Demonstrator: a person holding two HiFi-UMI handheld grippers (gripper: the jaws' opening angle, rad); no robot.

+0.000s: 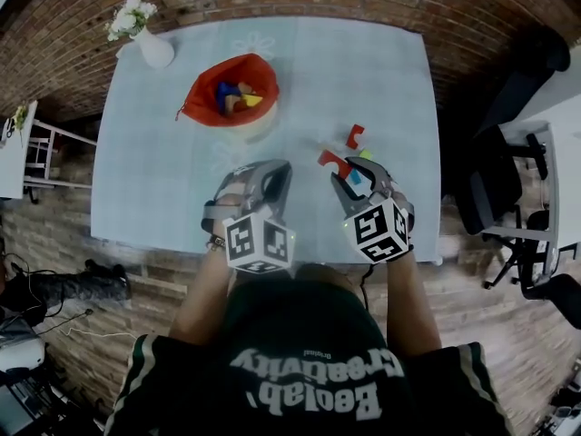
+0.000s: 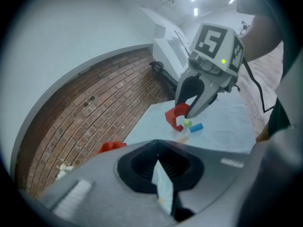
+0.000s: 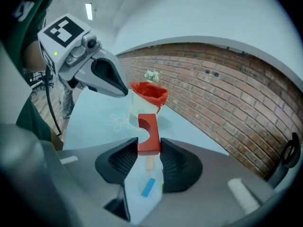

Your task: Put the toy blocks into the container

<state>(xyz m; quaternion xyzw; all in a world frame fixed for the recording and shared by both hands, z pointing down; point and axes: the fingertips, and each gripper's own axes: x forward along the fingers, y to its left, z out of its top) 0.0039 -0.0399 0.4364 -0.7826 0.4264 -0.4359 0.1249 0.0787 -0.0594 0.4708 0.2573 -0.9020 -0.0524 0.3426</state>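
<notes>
**Red arch block gripped above the table**

The red arch block (image 3: pixel 148 135) is clamped upright in the right tongs (image 3: pixel 148 150), above the table (image 1: pixel 399 71). A blue block (image 3: pixel 148 187) and a second red block (image 1: pixel 354 135) lie beneath and nearby. The red container (image 1: pixel 231 87), with blocks inside, stands well apart. The left tongs (image 2: pixel 158 156) are closed tip to tip, holding nothing.

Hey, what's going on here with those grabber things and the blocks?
A person holds a gripper in each hand. The right gripper grips a red arch block above the table; the left gripper is shut and empty. Some blocks already lie in the red container, and a few loose blocks remain on the table.
</notes>
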